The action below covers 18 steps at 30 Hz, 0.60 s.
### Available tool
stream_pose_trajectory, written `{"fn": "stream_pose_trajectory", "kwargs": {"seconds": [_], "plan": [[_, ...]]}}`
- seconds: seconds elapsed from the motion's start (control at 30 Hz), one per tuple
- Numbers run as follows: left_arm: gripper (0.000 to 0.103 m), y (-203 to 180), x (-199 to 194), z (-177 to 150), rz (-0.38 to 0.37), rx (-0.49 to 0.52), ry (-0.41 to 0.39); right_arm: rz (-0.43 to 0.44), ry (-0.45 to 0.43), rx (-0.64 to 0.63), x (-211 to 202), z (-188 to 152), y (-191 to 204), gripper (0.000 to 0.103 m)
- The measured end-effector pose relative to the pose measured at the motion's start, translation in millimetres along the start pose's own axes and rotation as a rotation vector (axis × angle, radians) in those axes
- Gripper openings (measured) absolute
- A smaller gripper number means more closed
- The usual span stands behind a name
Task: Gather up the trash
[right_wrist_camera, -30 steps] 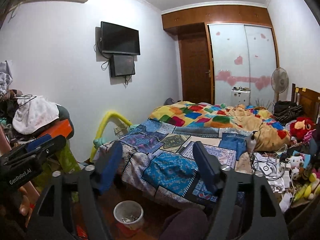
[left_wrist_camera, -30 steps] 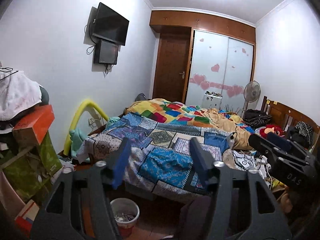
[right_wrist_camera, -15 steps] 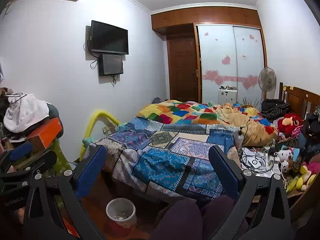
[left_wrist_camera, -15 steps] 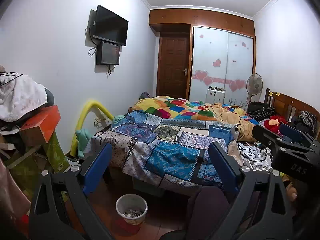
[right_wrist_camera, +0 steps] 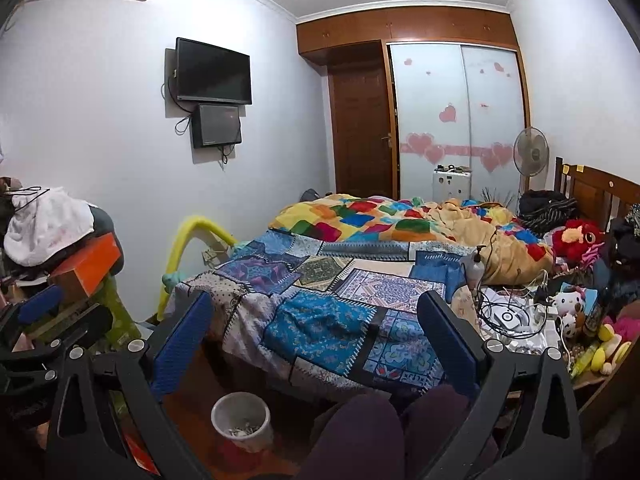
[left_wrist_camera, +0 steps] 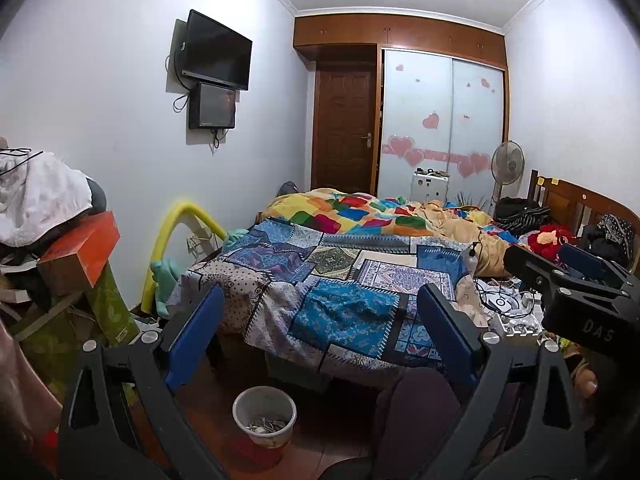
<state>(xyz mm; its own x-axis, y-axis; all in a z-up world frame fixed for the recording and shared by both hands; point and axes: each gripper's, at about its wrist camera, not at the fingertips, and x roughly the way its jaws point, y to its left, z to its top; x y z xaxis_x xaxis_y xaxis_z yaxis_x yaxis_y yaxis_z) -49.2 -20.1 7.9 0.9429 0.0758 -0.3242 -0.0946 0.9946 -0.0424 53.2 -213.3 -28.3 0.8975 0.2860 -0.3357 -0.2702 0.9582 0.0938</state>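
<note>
Left claw [left_wrist_camera: 320,332]: jaws stand wide apart with nothing between them; over the last second they have just been opening. It points across the foot of the bed, slightly downward.
Right claw [right_wrist_camera: 312,336]: jaws likewise spread wide and bare, just opened further within the last second. It sits to the right of the left claw, whose blue-tipped finger shows at the left edge of the right wrist view.
Waste bin [left_wrist_camera: 265,416]: small white bucket with a red base, upright on the reddish floor just before the foot of the bed, below and between the left claw's fingers in the picture. Pale scraps of trash [right_wrist_camera: 242,429] lie in its bottom.
Bed [left_wrist_camera: 340,280]: covered by a blue patchwork quilt, with a bright multicoloured blanket [right_wrist_camera: 360,216] bunched farther back.
Bed's right side: tangled cables, a white round device [right_wrist_camera: 506,316] and a pump bottle [right_wrist_camera: 474,266] lie beside plush toys [right_wrist_camera: 580,234].
Left wall: a television [left_wrist_camera: 216,54] hangs above a smaller dark screen.
Left clutter: an orange box [left_wrist_camera: 80,252] rests tilted on a heap under white cloth.
Person: dark purple trouser knees [right_wrist_camera: 360,428] show at the bottom edge, near the bin.
</note>
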Motion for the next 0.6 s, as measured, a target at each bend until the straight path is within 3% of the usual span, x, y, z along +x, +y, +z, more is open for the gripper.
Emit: {"fn": "stream_pose_trajectory", "kwargs": {"seconds": [0.6], "plan": [[0.102, 3.0, 0.5, 0.4, 0.004, -0.008, 0.006, -0.001, -0.002, -0.013, -2.3, 0.5, 1.1, 0.102]]}}
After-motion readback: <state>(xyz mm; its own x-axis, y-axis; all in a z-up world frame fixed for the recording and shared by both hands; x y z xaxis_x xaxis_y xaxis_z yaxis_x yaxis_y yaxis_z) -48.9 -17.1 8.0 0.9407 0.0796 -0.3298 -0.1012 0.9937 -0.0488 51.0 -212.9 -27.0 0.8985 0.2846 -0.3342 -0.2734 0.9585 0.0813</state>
